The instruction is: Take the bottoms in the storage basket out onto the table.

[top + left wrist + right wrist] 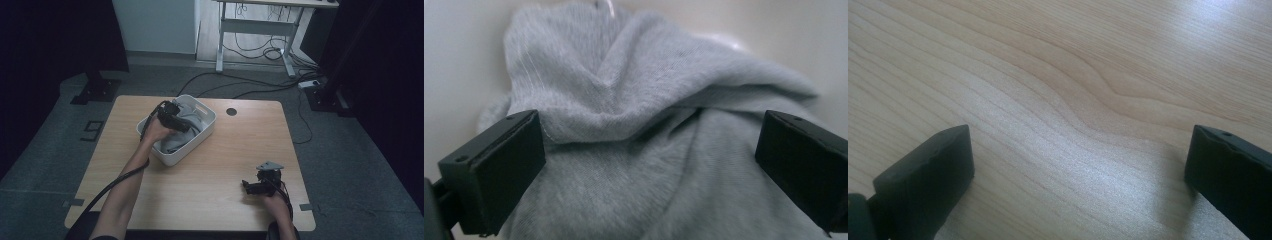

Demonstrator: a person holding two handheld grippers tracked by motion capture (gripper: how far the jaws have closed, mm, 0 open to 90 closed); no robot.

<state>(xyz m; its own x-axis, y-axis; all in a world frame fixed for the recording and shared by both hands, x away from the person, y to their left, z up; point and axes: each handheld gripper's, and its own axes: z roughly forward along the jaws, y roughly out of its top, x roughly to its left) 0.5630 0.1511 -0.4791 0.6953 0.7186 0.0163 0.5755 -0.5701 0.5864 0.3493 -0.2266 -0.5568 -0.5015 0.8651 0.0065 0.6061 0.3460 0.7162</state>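
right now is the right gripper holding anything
No, the right gripper has its jaws wide apart over the bare wooden table, with nothing between them.

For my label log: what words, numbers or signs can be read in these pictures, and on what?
None can be read. The grey cloth, the white bin and the wooden table bear no print that shows. A dark mark on the floor left of the table resembles a figure, but is too dim to read.
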